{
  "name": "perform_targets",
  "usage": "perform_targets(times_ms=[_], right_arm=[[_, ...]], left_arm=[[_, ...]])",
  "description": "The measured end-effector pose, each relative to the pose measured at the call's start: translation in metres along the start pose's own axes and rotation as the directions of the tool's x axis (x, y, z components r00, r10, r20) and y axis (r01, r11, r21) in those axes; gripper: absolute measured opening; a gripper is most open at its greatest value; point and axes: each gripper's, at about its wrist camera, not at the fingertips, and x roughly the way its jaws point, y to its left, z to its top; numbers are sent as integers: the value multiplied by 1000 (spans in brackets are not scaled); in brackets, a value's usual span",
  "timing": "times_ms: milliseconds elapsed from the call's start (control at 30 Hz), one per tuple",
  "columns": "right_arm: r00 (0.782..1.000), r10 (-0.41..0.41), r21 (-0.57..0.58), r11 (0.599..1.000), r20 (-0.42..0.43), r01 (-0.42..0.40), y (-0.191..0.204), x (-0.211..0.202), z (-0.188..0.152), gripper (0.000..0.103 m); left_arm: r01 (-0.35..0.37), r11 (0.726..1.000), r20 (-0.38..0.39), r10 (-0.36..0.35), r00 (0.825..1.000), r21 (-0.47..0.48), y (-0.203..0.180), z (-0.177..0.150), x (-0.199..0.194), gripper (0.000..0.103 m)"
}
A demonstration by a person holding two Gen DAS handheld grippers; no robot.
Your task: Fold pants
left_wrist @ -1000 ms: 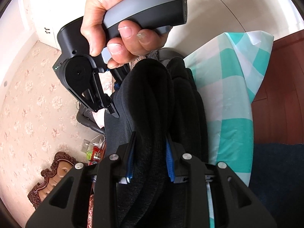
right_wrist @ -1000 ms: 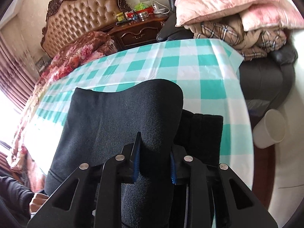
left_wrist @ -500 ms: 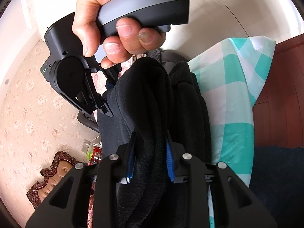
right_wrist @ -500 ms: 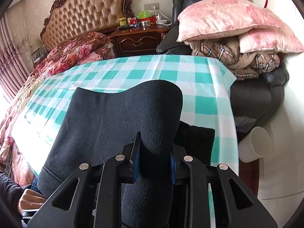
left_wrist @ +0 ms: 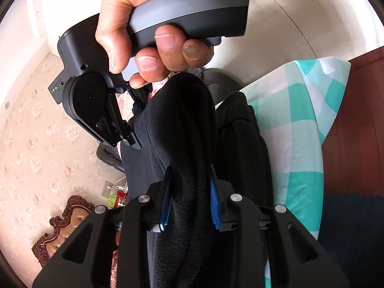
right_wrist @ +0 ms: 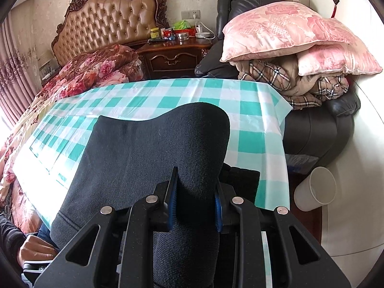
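My left claw (left_wrist: pixel 190 198) is pinched on a thick bunch of the black pants (left_wrist: pixel 192 129), the blue pads pressing into the cloth from both sides with only the width of the gathered fabric between them. The bunch rises past the fingertips in a rounded, doubled hump. My right claw (right_wrist: pixel 195 200) is clamped the same way on another part of the pants (right_wrist: pixel 148 153), its blue pads sunk into a soft roll of cloth.

The fabric is a dense, matte knit, fleecy on the surface, with a finer ribbed weave showing where it passes between the right pads. From the right wrist view it spreads out leftward from the grip as a broad dark sheet with a smooth, wavy upper edge, hanging in front of the checked tablecloth (right_wrist: pixel 168 100). A smaller ribbed black piece (right_wrist: pixel 240 180) lies on the cloth just right of my grip.

The tablecloth is glossy, thin, in teal and white squares, and its corner droops limply over the edge. From the left wrist view my right hand (left_wrist: pixel 148 31) wraps a grey, smooth-moulded handle (left_wrist: pixel 192 14) just above the pants, with the black claw body below it. Beyond the table stand a tufted leather headboard (right_wrist: pixel 108 26) and pink satin pillows (right_wrist: pixel 288 31).
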Motion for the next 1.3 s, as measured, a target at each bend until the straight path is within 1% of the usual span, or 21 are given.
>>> perform_targets(times_ms=[167,300,467,500,533,567,600,667,700,767,800,833,933,967,1000,1033,1067,1133,1200,1233,1300], right_arm=[[998,48,33,998,-30,-47,-19,6,0,26],[997,54,44,998,-61,-51,-31,17,-5,26],[995,54,38,998,-90,-50,-50,42,-15,27],[995,41,39,999,-93,-37,-54,48,-19,27],[996,31,30,999,-86,-29,-56,52,-24,28],[996,38,30,999,-75,-36,-58,54,-26,28],[997,45,42,998,-60,-42,-61,54,-28,29],[997,61,73,996,-45,-57,-67,53,-32,30],[997,75,91,993,-37,-71,-70,51,-33,30],[996,79,114,991,-30,-75,-74,49,-35,31],[996,79,121,990,-26,-76,-74,47,-36,31],[997,76,126,989,-21,-73,-74,46,-37,31],[999,53,144,988,-3,-52,-72,44,-46,31],[999,52,154,987,2,-51,-72,44,-48,31],[999,52,166,985,7,-53,-71,44,-50,31],[998,54,176,983,9,-55,-70,44,-52,30],[998,55,184,981,16,-57,-68,44,-54,30],[999,34,195,980,29,-39,-64,42,-58,30],[999,26,231,972,38,-34,-63,41,-61,30],[999,21,240,970,43,-31,-62,41,-63,30],[998,29,249,968,54,-41,-63,41,-66,30]], left_arm=[[32,999,-1,-32,999,12,0,7,5,28],[67,998,-8,-67,998,3,-2,11,10,28],[144,987,-34,-146,989,-68,-4,15,24,30],[166,981,-31,-170,985,-98,-2,15,26,37],[187,975,-19,-190,982,-122,1,15,27,41],[210,966,-1,-213,977,-150,4,15,25,54],[215,963,5,-217,976,-163,6,15,24,62],[238,948,39,-235,971,-212,17,14,16,69],[256,936,54,-250,967,-242,24,13,11,69],[325,879,104,-308,946,-349,48,4,-3,69],[342,857,120,-321,939,-385,56,1,-7,71],[370,809,137,-347,928,-457,70,-8,-14,71],[427,674,149,-430,890,-603,96,-38,-19,68],[423,658,132,-444,886,-623,96,-49,-19,56],[407,667,103,-446,889,-624,95,-57,-18,38],[386,691,60,-446,893,-612,89,-66,-15,33],[383,697,51,-447,893,-607,89,-72,-14,26],[379,698,53,-441,896,-607,93,-78,-14,25],[366,725,44,-422,905,-584,93,-79,-13,25],[365,731,41,-420,906,-576,93,-81,-12,25],[387,710,54,-443,895,-588,94,-84,-7,28]])
